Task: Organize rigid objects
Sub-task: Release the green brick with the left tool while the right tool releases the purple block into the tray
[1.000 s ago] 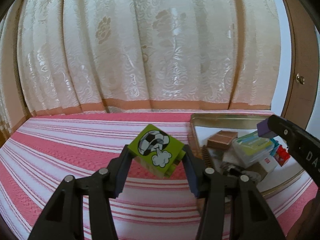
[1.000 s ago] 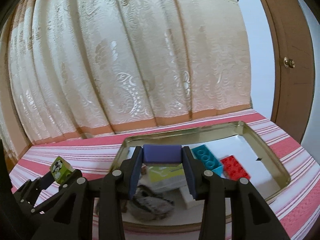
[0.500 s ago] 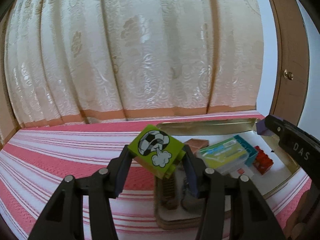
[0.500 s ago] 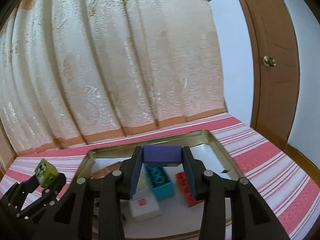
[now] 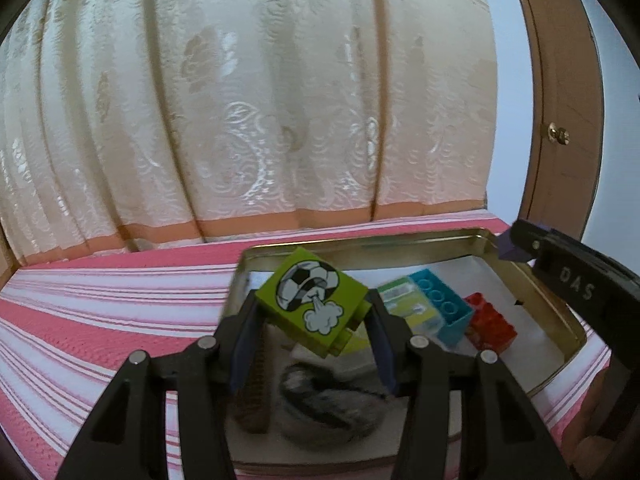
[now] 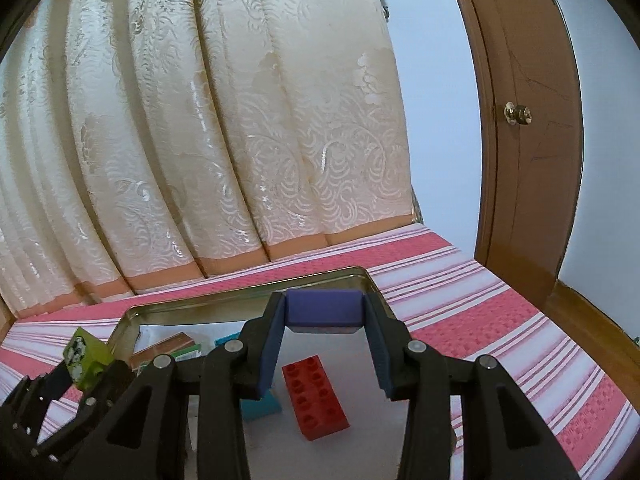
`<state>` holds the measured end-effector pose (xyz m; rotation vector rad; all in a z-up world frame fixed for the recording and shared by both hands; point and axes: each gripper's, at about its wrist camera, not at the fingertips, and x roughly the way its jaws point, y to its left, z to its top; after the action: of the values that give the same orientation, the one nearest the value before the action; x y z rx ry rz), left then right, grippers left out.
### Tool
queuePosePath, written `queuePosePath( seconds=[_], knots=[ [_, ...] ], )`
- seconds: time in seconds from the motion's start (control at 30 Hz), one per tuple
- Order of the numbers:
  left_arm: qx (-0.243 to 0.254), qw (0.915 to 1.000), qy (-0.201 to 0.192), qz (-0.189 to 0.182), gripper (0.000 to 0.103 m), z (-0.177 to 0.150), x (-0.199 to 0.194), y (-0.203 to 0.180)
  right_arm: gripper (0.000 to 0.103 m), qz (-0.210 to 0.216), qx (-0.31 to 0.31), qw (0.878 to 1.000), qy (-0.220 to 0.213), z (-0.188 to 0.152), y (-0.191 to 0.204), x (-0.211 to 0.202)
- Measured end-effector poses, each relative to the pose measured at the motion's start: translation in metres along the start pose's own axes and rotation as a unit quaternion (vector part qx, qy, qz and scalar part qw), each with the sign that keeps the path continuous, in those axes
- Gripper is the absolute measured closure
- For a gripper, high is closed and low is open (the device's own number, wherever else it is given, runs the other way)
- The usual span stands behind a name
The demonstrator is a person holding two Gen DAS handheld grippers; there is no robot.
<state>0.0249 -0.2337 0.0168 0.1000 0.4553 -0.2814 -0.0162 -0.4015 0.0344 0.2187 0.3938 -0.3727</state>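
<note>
My left gripper (image 5: pixel 313 312) is shut on a green brick (image 5: pixel 314 302) with a football picture, held tilted above the near left part of a metal tray (image 5: pixel 568 316). My right gripper (image 6: pixel 324 312) is shut on a purple block (image 6: pixel 323 307), held over the right half of the same tray (image 6: pixel 168 308). In the tray lie a red brick (image 6: pixel 314 396), a teal brick (image 5: pixel 442 306), a green and white packet (image 5: pixel 408 304) and a grey, blurred object (image 5: pixel 328 404). The green brick (image 6: pixel 86 354) and left gripper (image 6: pixel 80 376) also show at the lower left of the right wrist view.
The tray sits on a bed with a pink and white striped cover (image 5: pixel 100 320). A cream patterned curtain (image 6: pixel 200 140) hangs behind it. A brown wooden door (image 6: pixel 528 140) with a knob stands at the right. A brown comb-like piece (image 5: pixel 256 384) lies at the tray's near left.
Both grippers have moved to the right with their blocks. The left one has passed from above the striped cover to above the tray. The right one has moved over the tray's right half.
</note>
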Motion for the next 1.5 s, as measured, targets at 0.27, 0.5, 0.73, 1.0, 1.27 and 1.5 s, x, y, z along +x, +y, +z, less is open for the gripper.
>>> queuePosePath(
  seconds=[0.27, 0.5, 0.73, 1.0, 1.27, 1.5],
  knots=[
    [0.004, 0.9998, 0.019, -0.004, 0.053, 0.000, 0.015, -0.020, 0.060, -0.006, -0.015, 1.000, 0.004, 0.002, 0.002, 0.008],
    [-0.006, 0.9995, 0.032, -0.003, 0.053, 0.000, 0.023, -0.020, 0.060, -0.010, -0.018, 1.000, 0.019, 0.001, 0.003, 0.017],
    [-0.008, 0.9993, 0.036, -0.001, 0.053, 0.003, 0.029, -0.020, 0.060, -0.005, -0.019, 0.999, 0.033, -0.001, 0.006, 0.024],
    [-0.017, 0.9991, 0.039, -0.003, 0.053, 0.006, 0.034, -0.017, 0.060, 0.000, -0.029, 0.998, 0.054, -0.005, 0.012, 0.032],
    [-0.023, 0.9989, 0.041, -0.003, 0.053, 0.007, 0.037, -0.017, 0.060, 0.002, -0.035, 0.997, 0.062, -0.007, 0.016, 0.036],
    [-0.025, 0.9988, 0.041, -0.004, 0.053, 0.008, 0.037, -0.016, 0.060, 0.007, -0.029, 0.997, 0.067, -0.006, 0.014, 0.037]
  ],
)
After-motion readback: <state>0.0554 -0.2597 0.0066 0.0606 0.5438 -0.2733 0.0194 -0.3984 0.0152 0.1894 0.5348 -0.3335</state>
